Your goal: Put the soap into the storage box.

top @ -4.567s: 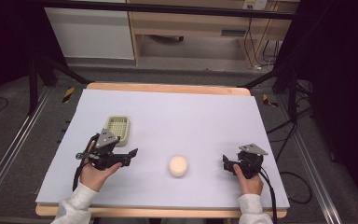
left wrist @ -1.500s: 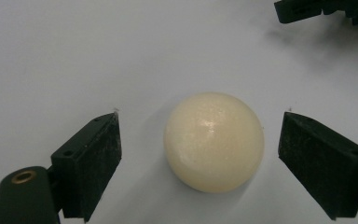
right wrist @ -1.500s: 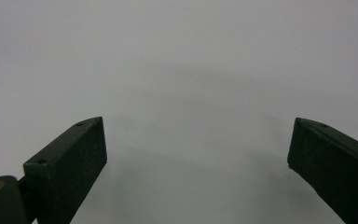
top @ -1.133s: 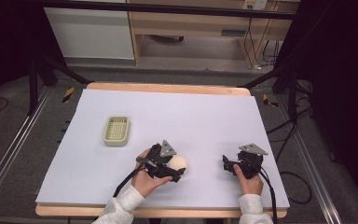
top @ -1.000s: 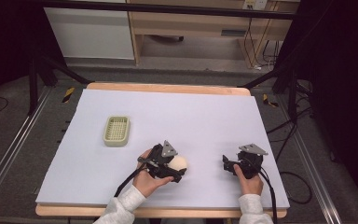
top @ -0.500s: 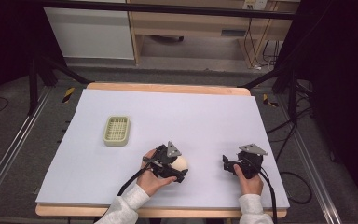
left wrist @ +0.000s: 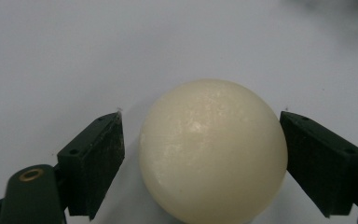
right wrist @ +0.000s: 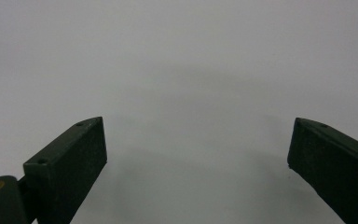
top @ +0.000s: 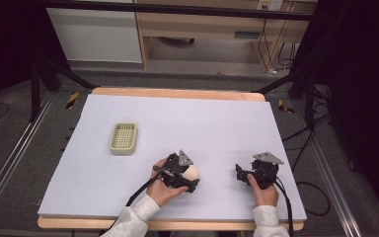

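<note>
Now my left hand-held gripper (left wrist: 200, 154) has come over from beside the little basket (top: 124, 138) and its jaws have just been closing around the cream ball (left wrist: 213, 149). One jaw touches, one doesn't. Not gripped yet. My right hand-held gripper (right wrist: 198, 163) waits open.

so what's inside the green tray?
Nothing that shows: the green tray looks empty in the high view, just its ribbed floor. The cream ball sits apart, between the left claw's jaws.
</note>
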A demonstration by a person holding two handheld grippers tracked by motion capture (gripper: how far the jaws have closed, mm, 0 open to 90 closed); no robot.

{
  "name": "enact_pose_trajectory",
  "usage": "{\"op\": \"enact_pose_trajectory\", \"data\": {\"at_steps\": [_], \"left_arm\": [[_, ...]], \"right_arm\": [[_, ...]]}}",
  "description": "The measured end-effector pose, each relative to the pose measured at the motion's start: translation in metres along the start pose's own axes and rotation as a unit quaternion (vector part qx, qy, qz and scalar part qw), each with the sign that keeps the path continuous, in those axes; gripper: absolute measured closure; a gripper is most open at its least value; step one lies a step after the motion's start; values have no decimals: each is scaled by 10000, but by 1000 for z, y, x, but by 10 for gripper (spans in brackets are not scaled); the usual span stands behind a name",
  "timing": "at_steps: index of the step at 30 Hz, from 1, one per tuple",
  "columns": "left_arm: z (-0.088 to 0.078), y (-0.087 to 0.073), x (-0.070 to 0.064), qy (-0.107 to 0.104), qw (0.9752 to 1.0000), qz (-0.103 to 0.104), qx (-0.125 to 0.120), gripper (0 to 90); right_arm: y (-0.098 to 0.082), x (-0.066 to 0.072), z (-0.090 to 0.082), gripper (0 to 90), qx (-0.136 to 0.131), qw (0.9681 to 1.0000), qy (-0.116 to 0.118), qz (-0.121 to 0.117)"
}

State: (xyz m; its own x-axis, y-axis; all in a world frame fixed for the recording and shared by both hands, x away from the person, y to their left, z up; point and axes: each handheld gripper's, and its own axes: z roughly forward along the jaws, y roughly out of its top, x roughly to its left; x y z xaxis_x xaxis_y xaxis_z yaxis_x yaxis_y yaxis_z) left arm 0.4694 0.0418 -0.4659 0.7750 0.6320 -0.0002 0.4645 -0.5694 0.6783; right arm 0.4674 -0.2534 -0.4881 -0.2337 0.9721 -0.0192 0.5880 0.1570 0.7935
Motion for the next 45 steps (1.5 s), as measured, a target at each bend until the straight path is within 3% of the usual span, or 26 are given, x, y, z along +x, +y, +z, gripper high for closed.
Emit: {"op": "enact_pose_trajectory", "data": {"at_steps": [11, 14, 38, 45], "left_arm": [[4, -1, -1, -36, 9999, 34, 111, 189], [4, -1, -1, -77, 9999, 36, 81, 235], [2, 0, 0, 2, 9999, 47, 122, 241], [-8, 1, 3, -39, 10000, 41, 20, 241]], "right_arm": [[0, 0, 0, 49, -2, 10000, 1, 3], [0, 0, 0, 49, 1, 10000, 3, 13], [0, -1, 0, 49, 12, 10000, 32, 26], [0, -1, 0, 49, 13, 10000, 33, 45]]}}
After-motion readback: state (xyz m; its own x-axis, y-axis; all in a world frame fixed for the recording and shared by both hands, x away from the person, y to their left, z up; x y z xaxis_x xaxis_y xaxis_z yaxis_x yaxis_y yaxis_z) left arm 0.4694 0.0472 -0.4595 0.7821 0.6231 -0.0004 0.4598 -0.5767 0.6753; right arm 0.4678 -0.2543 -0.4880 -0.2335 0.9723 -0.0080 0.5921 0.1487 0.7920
